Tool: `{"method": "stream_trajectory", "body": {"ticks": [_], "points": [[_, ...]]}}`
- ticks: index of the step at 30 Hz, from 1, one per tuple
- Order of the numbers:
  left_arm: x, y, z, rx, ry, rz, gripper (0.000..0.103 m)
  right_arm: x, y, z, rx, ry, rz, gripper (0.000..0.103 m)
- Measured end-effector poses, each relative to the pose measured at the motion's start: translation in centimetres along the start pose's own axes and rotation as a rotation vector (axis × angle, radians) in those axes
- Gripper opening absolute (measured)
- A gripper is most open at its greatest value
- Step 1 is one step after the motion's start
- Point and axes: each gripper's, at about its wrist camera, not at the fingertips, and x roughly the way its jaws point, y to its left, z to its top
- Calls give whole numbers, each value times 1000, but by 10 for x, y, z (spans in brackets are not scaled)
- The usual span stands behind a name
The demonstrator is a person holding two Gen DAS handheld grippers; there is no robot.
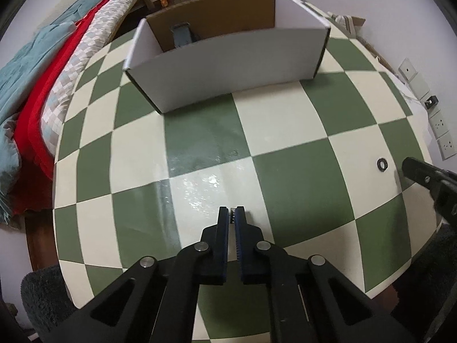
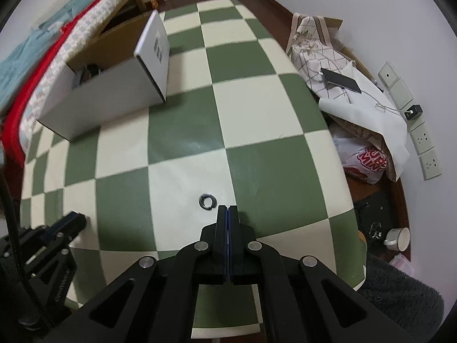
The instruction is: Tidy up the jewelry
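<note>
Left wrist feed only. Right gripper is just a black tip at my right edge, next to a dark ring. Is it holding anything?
Observer: No. The right gripper is shut with nothing between its fingers; the ring lies on the table just left of its tips, untouched.
Operator: Copy. My left gripper is shut on a small silvery piece. Is that ring a closed band?
Observer: It looks split: the right wrist view shows a gap on the side nearest the gripper.
Operator: Anything past the table's right edge?
Observer: A phone lies on a patterned bag there.
</note>
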Motion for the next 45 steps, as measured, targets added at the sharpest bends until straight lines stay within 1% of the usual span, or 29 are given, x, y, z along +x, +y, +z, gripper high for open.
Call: {"method": "stream_trajectory", "body": {"ticks": [4, 6, 7, 9, 10, 11, 13, 14, 15, 16, 17, 18, 22, 27, 29, 31, 32, 33, 34, 36, 37, 38, 39, 40, 42, 45], "points": [[-9, 17, 6, -28, -25, -5, 2, -13, -11, 4, 49, -26, 70, 0], [-15, 25, 7, -45, -39, 1, 2, -11, -12, 7, 57, -7, 112, 0], [-17, 30, 8, -57, -42, -1, 2, -7, -12, 9, 68, 17, 137, 2], [-19, 42, 10, -74, -49, 10, 2, -1, -8, 11, 52, 26, 135, 22], [-20, 47, 10, -83, -52, 16, 2, 1, -4, 12, 36, 20, 129, 45], [-21, 53, 11, -94, -52, 22, 2, 5, 1, 13, 21, 20, 126, 51], [-21, 62, 12, -111, -55, 34, 2, 16, 10, 12, -9, 44, 85, 51], [-21, 67, 13, -119, -55, 39, 2, 20, 13, 11, -18, 47, 74, 49], [-21, 71, 13, -127, -54, 44, 2, 23, 18, 10, -34, 43, 42, 46], [-21, 74, 13, -132, -55, 48, 2, 21, 23, 10, -55, 31, 17, 33], [-22, 77, 13, -136, -58, 53, 2, 21, 27, 9, -70, 27, -2, 16], [-22, 79, 12, -140, -60, 56, 2, 21, 30, 9, -84, 26, -16, 13], [-25, 84, 12, -152, -67, 57, 2, 16, 40, 7, -121, 7, -55, 13], [-32, 88, 14, -163, -81, 51, 2, 5, 40, 7, -105, -15, -50, 13], [-32, 89, 14, -172, -80, 35, 2, -2, 38, 9, -95, -30, -35, 13], [-30, 89, 12, -184, -76, -3, 2, -9, 39, 7, -91, -44, -26, 13], [-27, 88, 10, -189, -70, -45, 2, -12, 39, 7, -90, -47, -16, 13], [-24, 87, 7, -198, -59, -106, 3, -13, 39, 8, -87, -49, -7, 13], [-20, 85, 4, -208, -52, -138, 5, -15, 40, 7, -84, -51, 3, 13], [-13, 77, 1, -203, -34, -179, 7, -18, 40, 6, -81, -54, 12, 13], [-10, 72, 1, -197, -22, -184, 8, -17, 38, 6, -79, -54, 16, 13], [-5, 64, 2, -181, -7, -171, 10, -17, 38, 6, -74, -54, 19, 13], [-2, 58, 2, -161, 3, -159, 19, -16, 37, 7, -72, -54, 20, 13], [3, 50, 3, -136, 13, -143, 33, -15, 36, 7, -70, -54, 21, 13], [9, 40, 4, -114, 21, -124, 51, -15, 36, 8, -69, -53, 18, 13], [15, 31, 4, -92, 23, -95, 51, -16, 33, 11, -64, -57, 14, 13]]}}
